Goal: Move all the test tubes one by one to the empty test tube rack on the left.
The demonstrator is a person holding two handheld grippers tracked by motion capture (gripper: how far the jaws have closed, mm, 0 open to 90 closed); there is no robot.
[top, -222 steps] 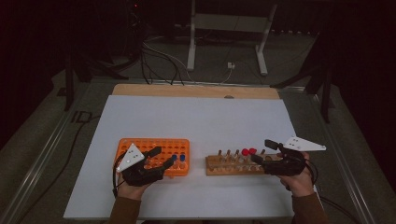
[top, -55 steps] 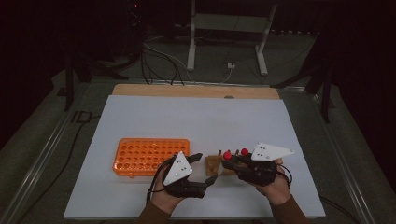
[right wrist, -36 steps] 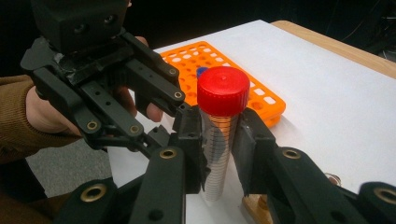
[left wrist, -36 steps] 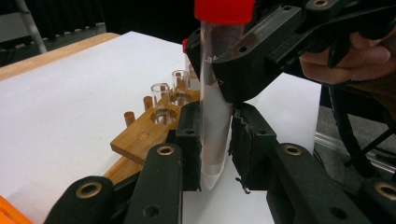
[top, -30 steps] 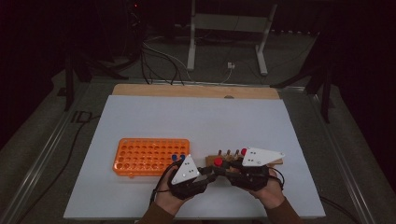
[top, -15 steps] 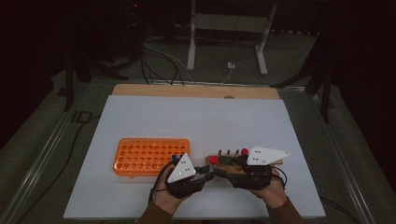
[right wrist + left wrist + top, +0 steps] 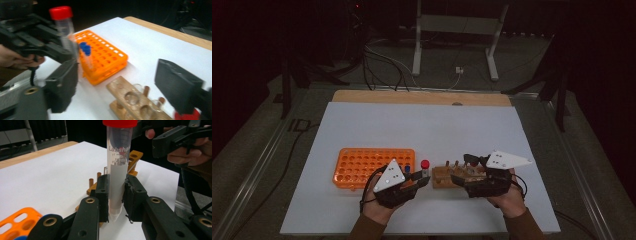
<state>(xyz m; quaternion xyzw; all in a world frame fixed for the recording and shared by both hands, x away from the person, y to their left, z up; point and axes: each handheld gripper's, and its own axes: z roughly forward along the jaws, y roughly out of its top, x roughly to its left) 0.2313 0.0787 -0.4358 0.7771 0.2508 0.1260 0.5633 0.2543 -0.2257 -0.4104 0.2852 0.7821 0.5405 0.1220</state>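
My left gripper (image 7: 117, 195) is shut on a clear tube with a red cap (image 7: 117, 170) and holds it upright above the white table. In the high view the red-capped tube (image 7: 425, 166) stands between the orange rack (image 7: 362, 165) and the wooden rack (image 7: 454, 176), still in my left gripper (image 7: 423, 179). My right gripper (image 7: 464, 170) hovers over the wooden rack's left half, and its jaws are wide apart. In the right gripper view my right gripper (image 7: 120, 85) is open above the wooden rack (image 7: 130, 100), and the tube (image 7: 62, 22) is at the upper left.
Blue-capped tubes (image 7: 85, 48) stand at the near corner of the orange rack (image 7: 105, 57). Another red cap (image 7: 187, 116) shows low beside the wooden rack. The white sheet (image 7: 422, 130) stretches back to a wooden table edge (image 7: 422, 96). Cables and metal stands lie beyond.
The two grippers met at the wooden rack's left end. They have now drawn apart: the left one has shifted slightly left with the red-capped tube, and the right one is open.
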